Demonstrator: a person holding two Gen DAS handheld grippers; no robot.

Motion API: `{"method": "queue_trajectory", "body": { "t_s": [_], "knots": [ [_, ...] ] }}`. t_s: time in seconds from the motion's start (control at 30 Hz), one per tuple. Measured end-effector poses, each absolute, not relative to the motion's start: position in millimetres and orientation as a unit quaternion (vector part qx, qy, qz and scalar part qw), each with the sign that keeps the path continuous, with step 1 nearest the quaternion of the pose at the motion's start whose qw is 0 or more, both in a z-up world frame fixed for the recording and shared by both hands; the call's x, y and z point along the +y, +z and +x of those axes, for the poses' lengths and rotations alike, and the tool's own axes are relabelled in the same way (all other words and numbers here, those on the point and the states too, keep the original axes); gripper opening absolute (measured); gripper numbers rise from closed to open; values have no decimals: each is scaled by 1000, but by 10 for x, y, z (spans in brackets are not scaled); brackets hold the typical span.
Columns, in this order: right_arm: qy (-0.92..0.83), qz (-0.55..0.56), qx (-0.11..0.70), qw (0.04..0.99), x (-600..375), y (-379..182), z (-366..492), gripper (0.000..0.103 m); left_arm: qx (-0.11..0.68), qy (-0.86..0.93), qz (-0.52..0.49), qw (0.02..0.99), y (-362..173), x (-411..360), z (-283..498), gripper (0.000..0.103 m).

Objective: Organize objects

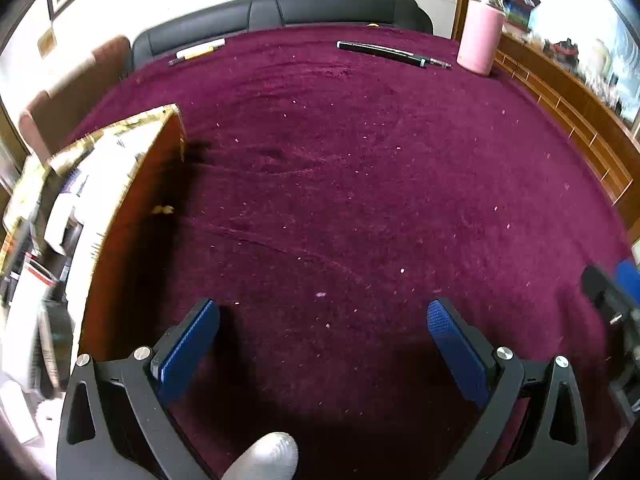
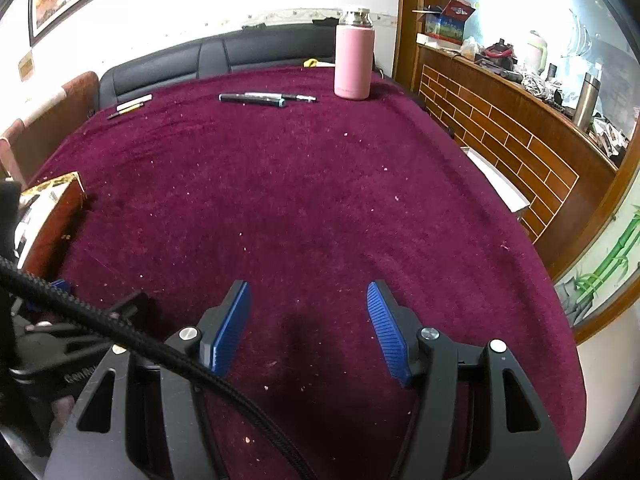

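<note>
A pink bottle (image 1: 479, 38) (image 2: 353, 60) stands upright at the far right of the maroon table. Black pens (image 1: 392, 54) (image 2: 264, 98) lie beside it. A white and yellow marker pair (image 1: 199, 52) (image 2: 132, 105) lies at the far left. A wooden box (image 1: 132, 184) (image 2: 52, 216) with gold trim stands at the left, open, with papers inside. My left gripper (image 1: 323, 312) is open and empty over the near cloth, right of the box. My right gripper (image 2: 308, 292) is open and empty, far from all objects.
The maroon cloth (image 1: 340, 180) covers the table. A black sofa (image 1: 280, 12) lies beyond the far edge. A wooden counter (image 2: 520, 120) with clutter runs along the right. A black cable (image 2: 160, 352) crosses the right gripper's body. The other gripper shows at the left wrist view's right edge (image 1: 616, 292).
</note>
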State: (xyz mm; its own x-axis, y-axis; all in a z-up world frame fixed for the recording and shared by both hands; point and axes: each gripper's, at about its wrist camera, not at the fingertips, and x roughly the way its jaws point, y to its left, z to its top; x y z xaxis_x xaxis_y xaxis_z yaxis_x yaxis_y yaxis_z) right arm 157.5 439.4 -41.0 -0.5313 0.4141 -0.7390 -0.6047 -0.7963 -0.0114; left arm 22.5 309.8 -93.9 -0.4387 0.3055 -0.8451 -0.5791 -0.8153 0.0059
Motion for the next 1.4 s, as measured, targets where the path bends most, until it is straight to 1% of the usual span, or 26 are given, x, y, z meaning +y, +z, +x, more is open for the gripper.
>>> {"method": "queue_trajectory", "body": {
  "t_s": [0.63, 0.87, 0.9, 0.97, 1.03, 1.13, 1.2, 1.27, 1.4],
  "knots": [
    [845, -421, 131, 304, 4365, -527, 1334, 60, 153, 835, -457, 266, -942, 3114, 212, 101],
    [814, -450, 176, 321, 4524, -645, 1210, 60, 153, 835, -458, 265, -940, 3132, 205, 101],
    [815, -445, 178, 327, 4538, -658, 1210, 62, 153, 834, -458, 265, -938, 3133, 203, 101],
    [810, -440, 181, 344, 4571, -685, 1237, 77, 152, 834, -459, 267, -940, 3133, 201, 101],
    [811, -430, 187, 351, 4591, -709, 1277, 83, 152, 834, -459, 267, -939, 3135, 198, 101],
    [810, -428, 184, 356, 4578, -716, 1281, 86, 152, 833, -460, 267, -934, 3122, 189, 101],
    [806, -430, 187, 362, 4597, -728, 1276, 91, 154, 833, -459, 268, -933, 3129, 197, 101],
    [796, -434, 201, 371, 4671, -760, 1303, 103, 154, 833, -459, 268, -930, 3125, 198, 101],
    [796, -433, 206, 369, 4695, -757, 1321, 103, 154, 833, -459, 268, -930, 3122, 194, 101]
  ]
}}
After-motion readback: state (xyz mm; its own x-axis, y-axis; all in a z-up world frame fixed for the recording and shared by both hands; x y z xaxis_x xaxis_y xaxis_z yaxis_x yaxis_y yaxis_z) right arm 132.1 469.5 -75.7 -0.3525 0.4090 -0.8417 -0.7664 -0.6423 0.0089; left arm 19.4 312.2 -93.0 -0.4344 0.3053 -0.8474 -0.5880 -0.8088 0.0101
